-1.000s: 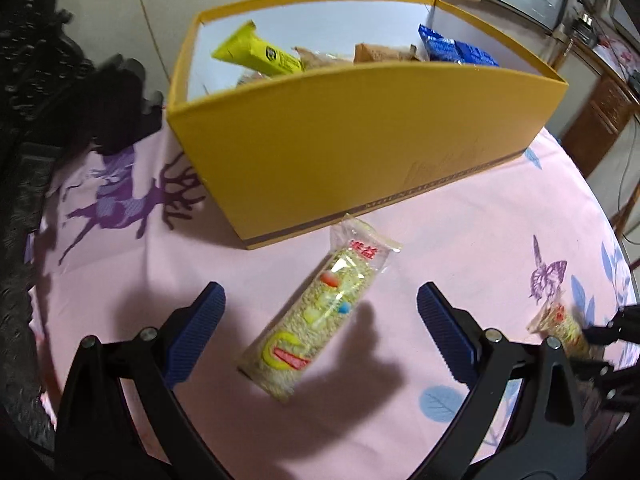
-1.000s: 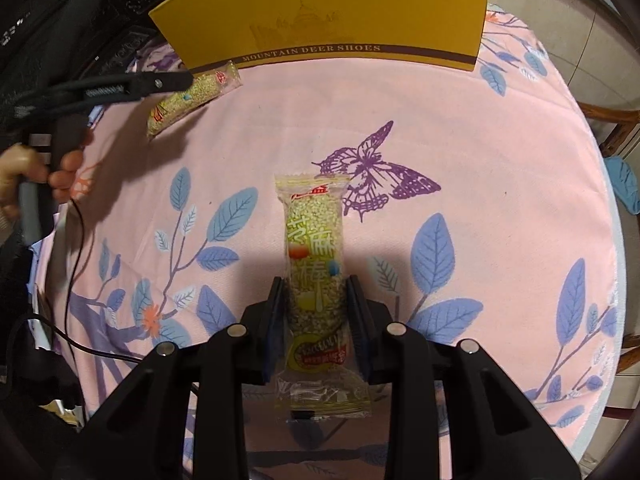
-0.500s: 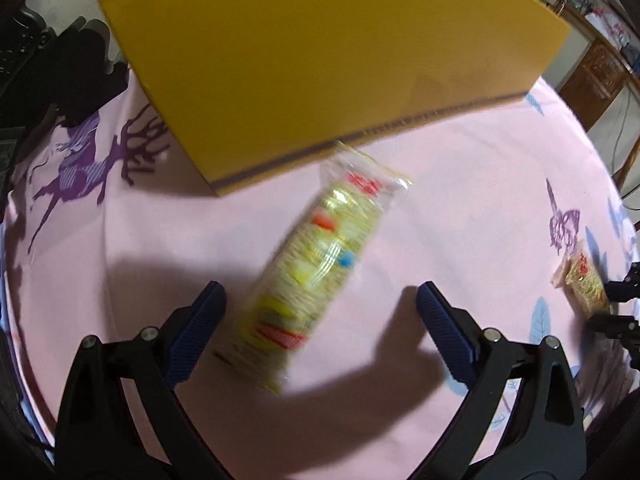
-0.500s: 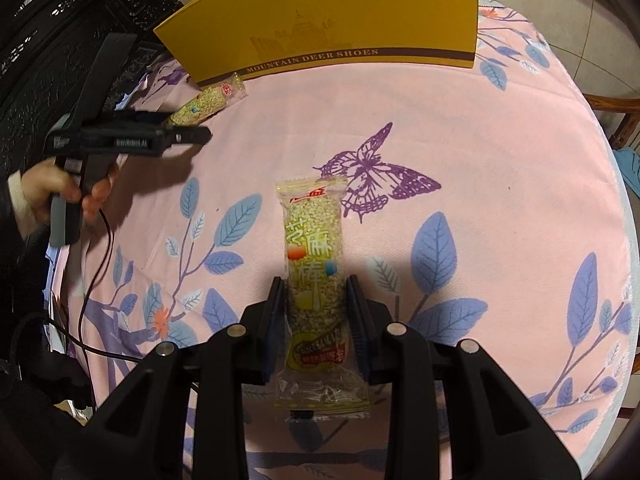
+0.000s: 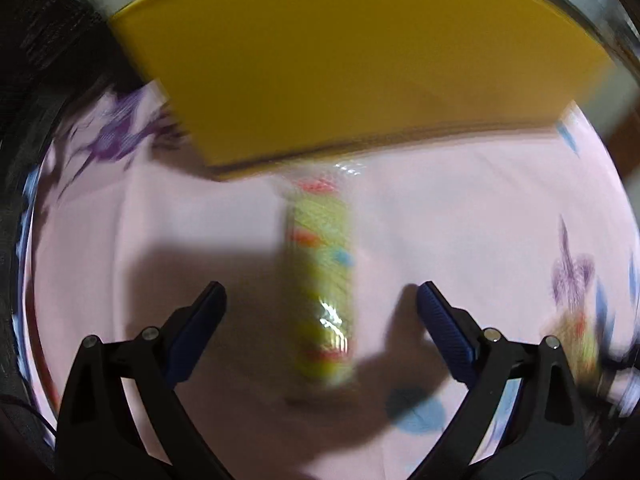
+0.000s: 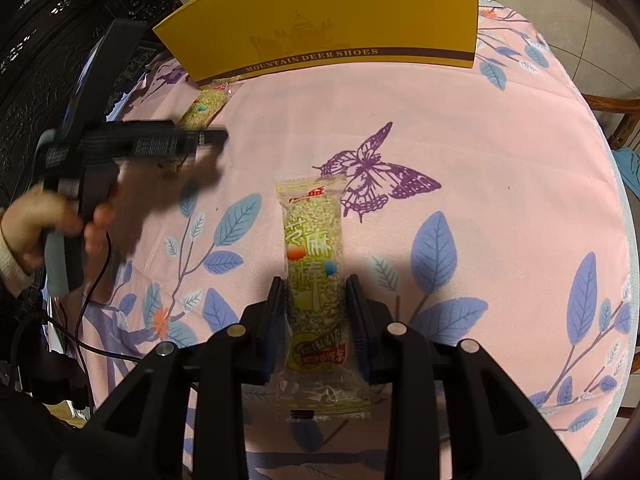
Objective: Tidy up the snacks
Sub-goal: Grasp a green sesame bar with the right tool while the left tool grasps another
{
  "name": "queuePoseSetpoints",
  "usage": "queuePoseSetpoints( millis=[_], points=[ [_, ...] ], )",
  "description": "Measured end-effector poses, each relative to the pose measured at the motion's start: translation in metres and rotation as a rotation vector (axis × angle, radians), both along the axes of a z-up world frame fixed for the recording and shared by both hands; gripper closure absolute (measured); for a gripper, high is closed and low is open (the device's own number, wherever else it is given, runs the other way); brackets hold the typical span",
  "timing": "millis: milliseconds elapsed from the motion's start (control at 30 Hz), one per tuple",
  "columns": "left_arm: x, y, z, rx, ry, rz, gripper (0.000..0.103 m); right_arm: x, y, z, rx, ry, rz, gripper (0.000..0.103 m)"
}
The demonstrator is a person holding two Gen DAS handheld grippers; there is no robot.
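A sesame snack bar (image 5: 322,280) in clear wrap lies on the pink tablecloth just in front of the yellow shoe box (image 5: 340,64). My left gripper (image 5: 322,304) hangs over it with the bar between its blue pads (image 5: 444,328), which are closing but do not touch it. The picture is blurred. In the right wrist view my right gripper (image 6: 316,304) is shut on a second sesame bar (image 6: 314,264), which rests on the cloth. The first bar (image 6: 204,106) and the left gripper (image 6: 160,144) show at the left there.
The round table wears a pink cloth (image 6: 500,200) with blue leaves and a purple butterfly (image 6: 376,172). The yellow box (image 6: 320,20) stands at the far side. A hand (image 6: 36,224) grips the left tool, with a black cable trailing. Dark carved furniture (image 6: 48,40) stands behind at left.
My left gripper has sunk closer to the bar and rolled, so the bar now runs straight between its pads. The right gripper and its bar have not moved.
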State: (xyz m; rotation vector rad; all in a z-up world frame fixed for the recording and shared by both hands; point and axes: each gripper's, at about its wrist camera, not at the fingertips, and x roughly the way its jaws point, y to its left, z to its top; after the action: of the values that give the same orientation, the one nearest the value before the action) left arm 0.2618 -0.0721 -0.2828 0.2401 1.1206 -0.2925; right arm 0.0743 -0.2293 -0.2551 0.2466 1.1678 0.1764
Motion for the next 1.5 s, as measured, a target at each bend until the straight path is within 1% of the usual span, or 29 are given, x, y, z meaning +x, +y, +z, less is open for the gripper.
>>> queuePoseSetpoints(
  millis=[67,167,333,433,500,600,700,900,1000,1167,1300,1367,1400,1467,1500],
  points=[
    [0.013,0.006,-0.001,-0.031,0.022,0.045,0.02,0.0,0.0,0.0,0.002,-0.002,-0.003,0.071],
    [0.017,0.003,0.001,-0.026,0.025,0.024,0.03,-0.001,0.0,0.0,0.003,-0.004,-0.002,0.071],
    [0.01,0.004,0.001,-0.037,0.002,0.029,0.031,-0.001,-0.001,0.0,0.005,-0.006,-0.001,0.071],
    [0.003,0.001,0.0,-0.042,-0.012,0.033,0.036,-0.001,-0.002,0.0,0.004,-0.006,-0.002,0.071],
    [-0.003,0.005,0.002,-0.044,-0.022,0.031,0.044,-0.001,-0.001,0.0,-0.003,-0.005,0.001,0.071],
    [-0.014,0.001,0.003,-0.046,-0.03,0.03,0.061,-0.001,0.002,0.001,-0.027,-0.001,0.011,0.071],
    [-0.021,0.002,0.006,-0.047,-0.027,0.042,0.071,0.001,0.007,0.001,-0.052,0.005,0.02,0.072],
    [-0.031,0.005,0.009,-0.042,0.0,0.05,0.073,0.004,0.008,-0.001,-0.062,0.016,0.024,0.074],
    [-0.034,0.009,0.01,-0.059,0.02,0.063,0.074,0.002,0.007,0.0,-0.055,0.022,0.017,0.074],
    [-0.05,0.012,0.017,-0.065,0.014,0.059,0.074,0.0,0.003,0.004,-0.049,0.015,0.01,0.074],
    [-0.068,0.008,0.032,-0.067,-0.005,0.045,0.074,-0.001,0.002,0.009,-0.052,-0.002,0.008,0.075],
    [-0.084,0.003,0.047,-0.076,-0.017,0.05,0.074,-0.002,0.002,0.014,-0.052,-0.018,0.008,0.078],
    [-0.087,0.003,0.052,-0.079,-0.023,0.052,0.074,-0.002,0.002,0.016,-0.05,-0.025,0.009,0.082],
    [-0.09,0.003,0.064,-0.087,-0.042,0.052,0.074,-0.001,0.002,0.024,-0.046,-0.046,0.009,0.082],
    [-0.087,0.007,0.068,-0.095,-0.052,0.052,0.074,-0.001,0.002,0.027,-0.047,-0.055,0.011,0.083]
  ],
)
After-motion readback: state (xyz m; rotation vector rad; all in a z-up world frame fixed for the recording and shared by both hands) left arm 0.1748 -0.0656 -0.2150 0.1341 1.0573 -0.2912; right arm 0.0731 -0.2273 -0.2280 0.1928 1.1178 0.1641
